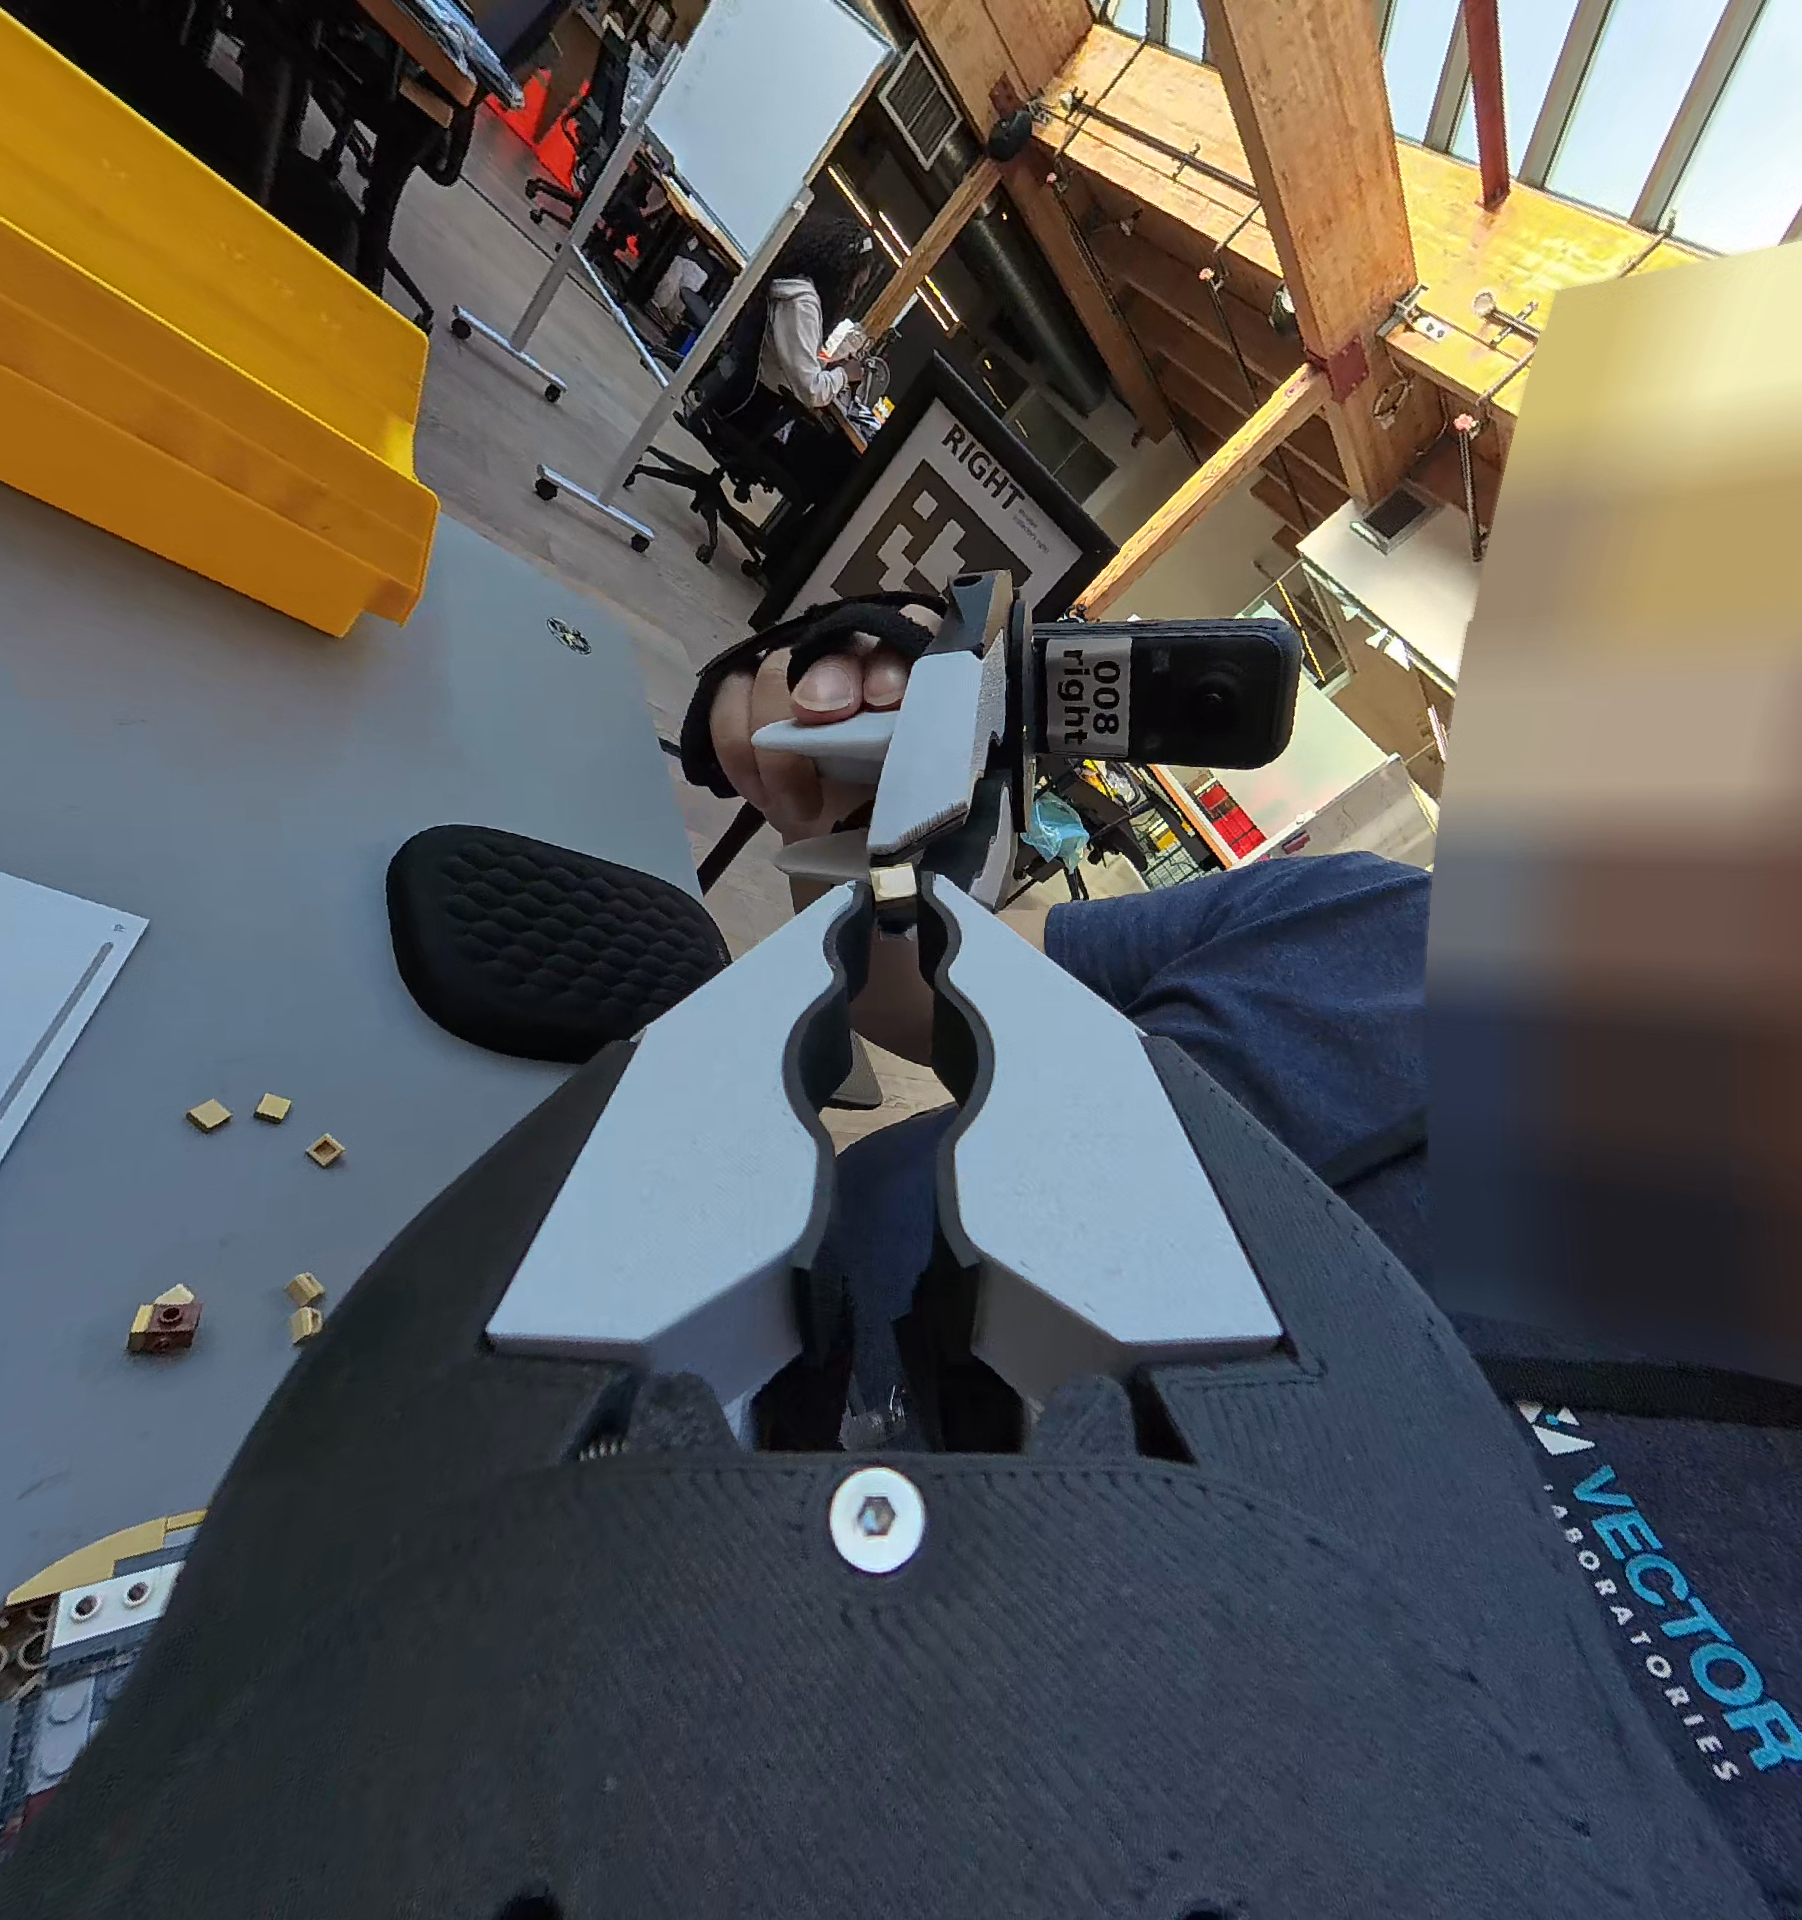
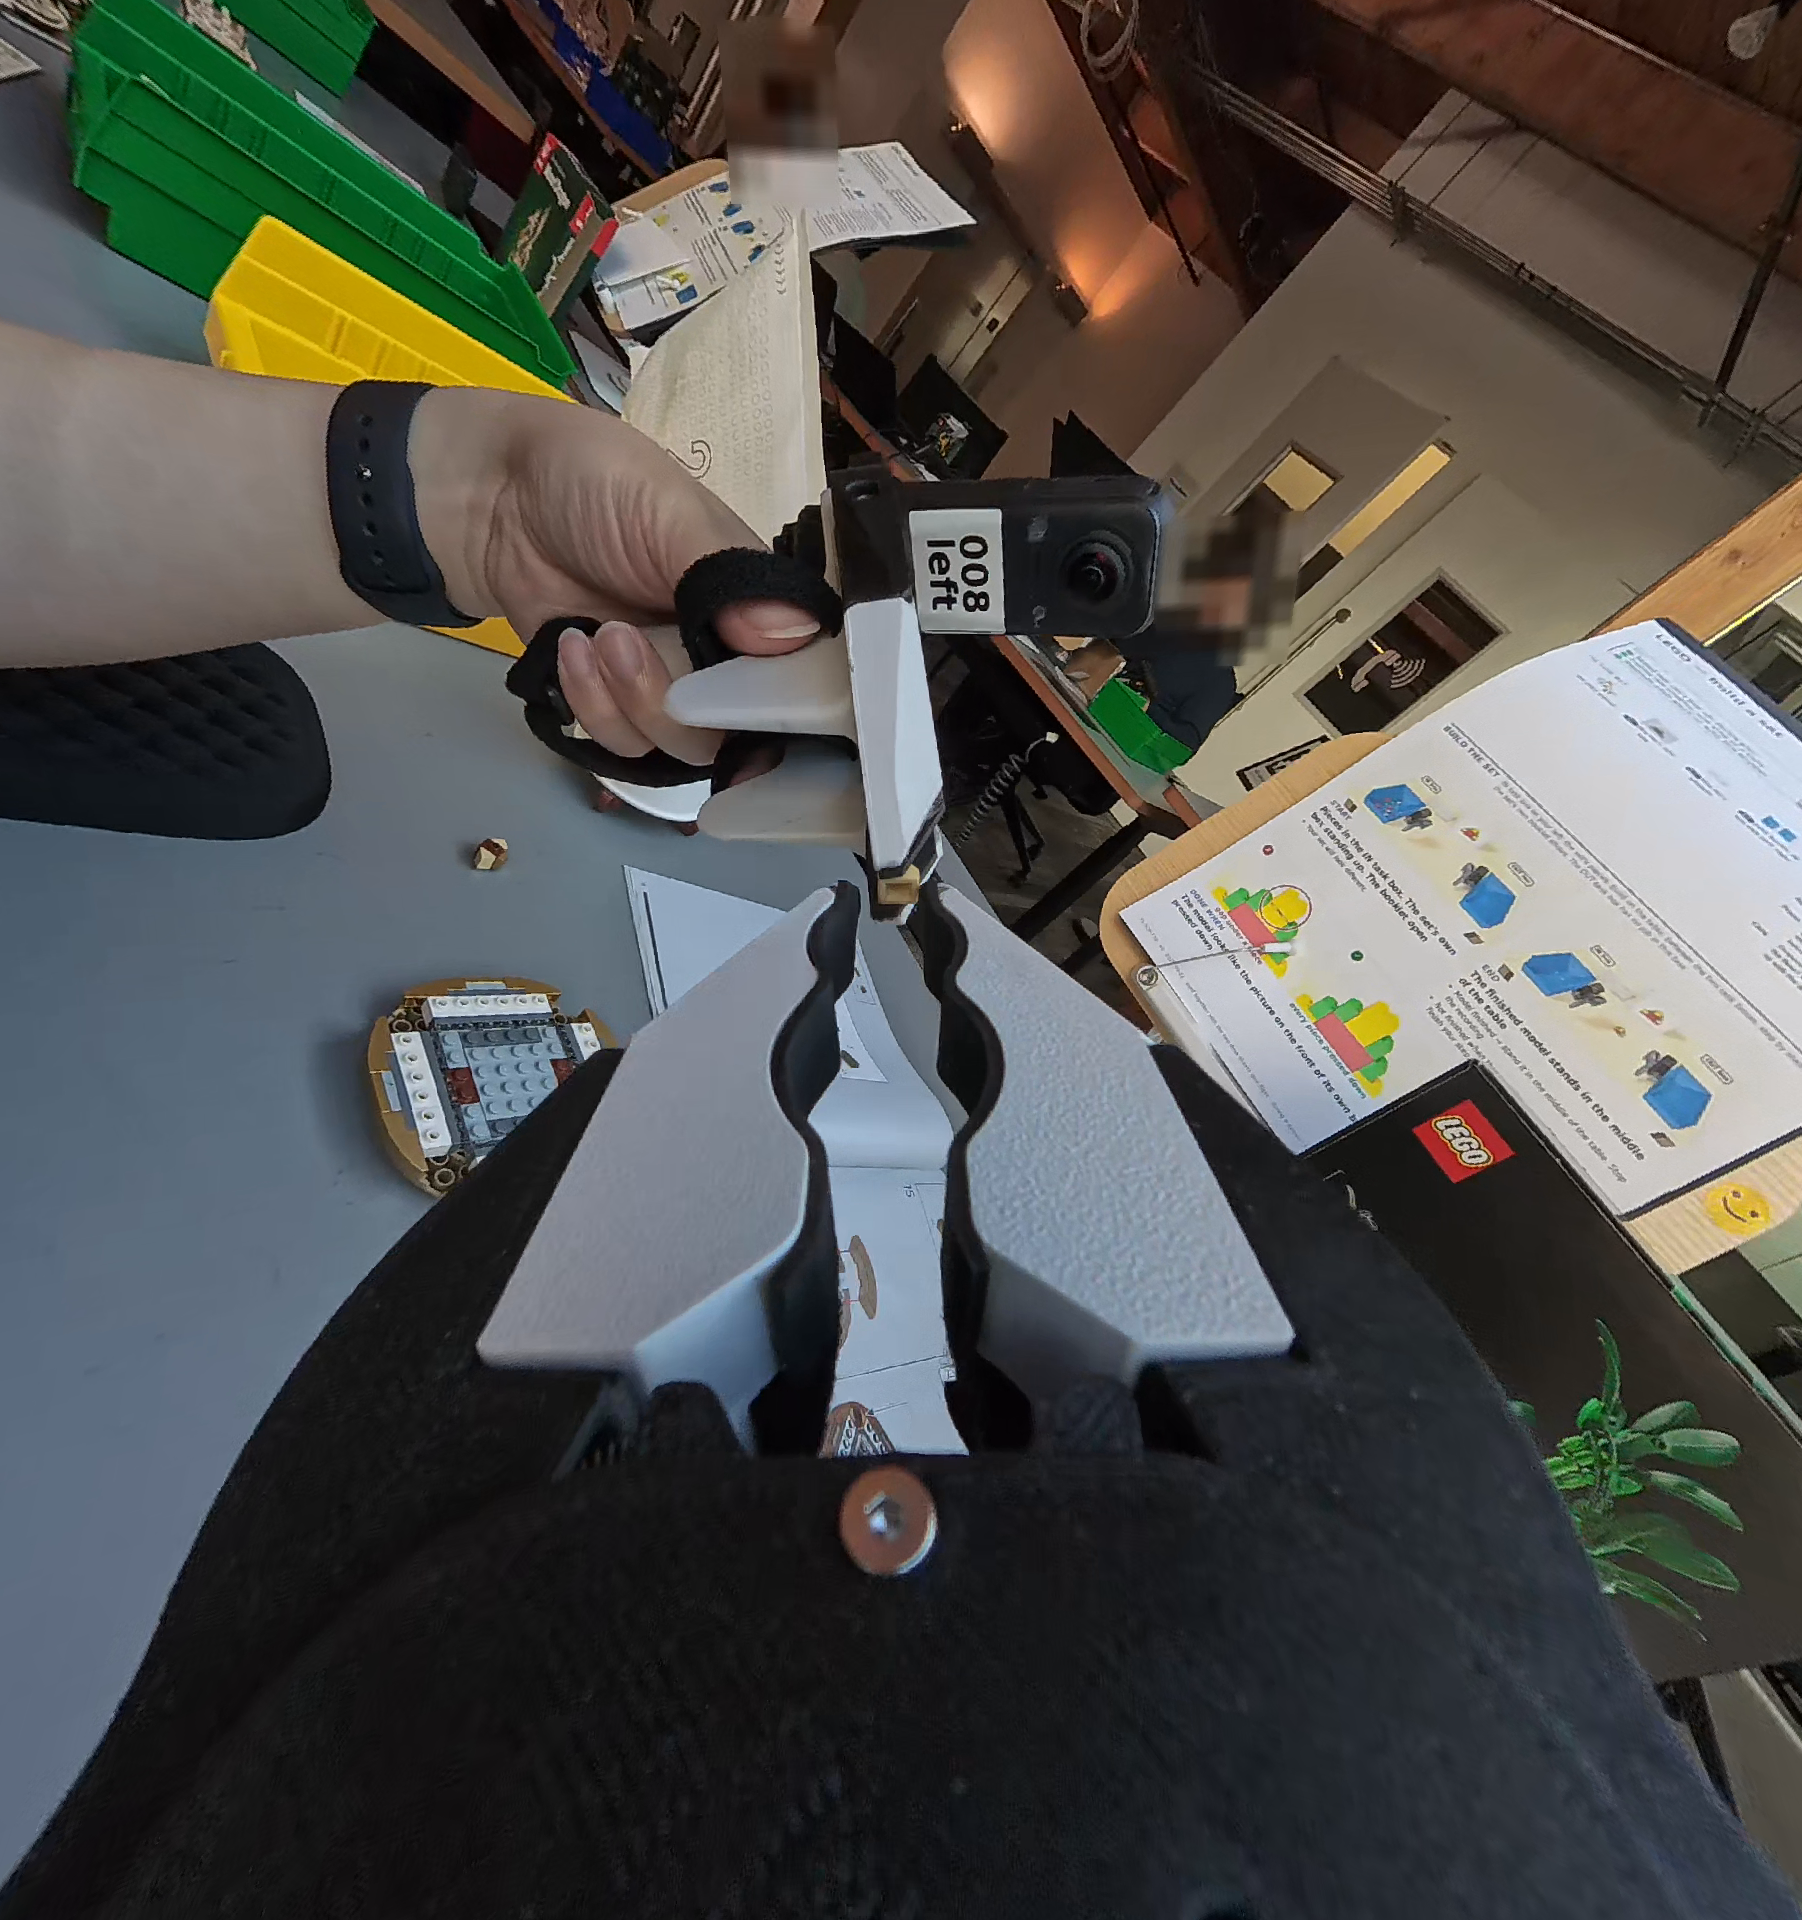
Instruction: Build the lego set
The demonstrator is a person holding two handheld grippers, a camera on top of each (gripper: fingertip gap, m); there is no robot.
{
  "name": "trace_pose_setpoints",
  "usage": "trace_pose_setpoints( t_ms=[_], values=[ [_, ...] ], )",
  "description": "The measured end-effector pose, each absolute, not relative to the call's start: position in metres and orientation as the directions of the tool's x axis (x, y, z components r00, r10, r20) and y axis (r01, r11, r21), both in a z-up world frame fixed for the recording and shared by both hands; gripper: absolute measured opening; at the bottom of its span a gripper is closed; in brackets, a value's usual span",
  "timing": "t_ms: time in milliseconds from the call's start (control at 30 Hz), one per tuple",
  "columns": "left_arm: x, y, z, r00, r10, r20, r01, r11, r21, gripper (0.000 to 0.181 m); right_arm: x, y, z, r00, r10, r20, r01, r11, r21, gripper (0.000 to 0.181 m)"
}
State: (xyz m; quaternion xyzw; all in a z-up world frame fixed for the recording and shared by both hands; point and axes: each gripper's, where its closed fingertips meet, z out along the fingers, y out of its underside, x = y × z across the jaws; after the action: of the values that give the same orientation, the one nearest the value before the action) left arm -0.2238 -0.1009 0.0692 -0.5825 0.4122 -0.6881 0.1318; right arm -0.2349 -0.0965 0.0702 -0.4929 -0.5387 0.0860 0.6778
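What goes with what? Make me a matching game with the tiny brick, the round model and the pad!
Things:
1. tiny brick
2. round model
3. pad

Clues:
A. black, with a bumpy pattern
B. tan, up in the air
C. flat on the table, grey and white on top

Pairs: 1-B, 2-C, 3-A

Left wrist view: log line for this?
tan piece mid-air between left gripper and right gripper tips | holder unclear | round model on table
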Motion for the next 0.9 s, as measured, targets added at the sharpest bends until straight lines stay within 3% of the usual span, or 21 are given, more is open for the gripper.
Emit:
trace_pose_setpoints(
  t_ms=[900],
  values=[
    [-0.204,-0.142,0.085,-0.419,-0.578,0.701,-0.329,-0.623,-0.710,0.007,-0.216,-0.133,0.085,0.447,0.612,0.653,0.478,0.453,-0.752,0.007]
  ],
)
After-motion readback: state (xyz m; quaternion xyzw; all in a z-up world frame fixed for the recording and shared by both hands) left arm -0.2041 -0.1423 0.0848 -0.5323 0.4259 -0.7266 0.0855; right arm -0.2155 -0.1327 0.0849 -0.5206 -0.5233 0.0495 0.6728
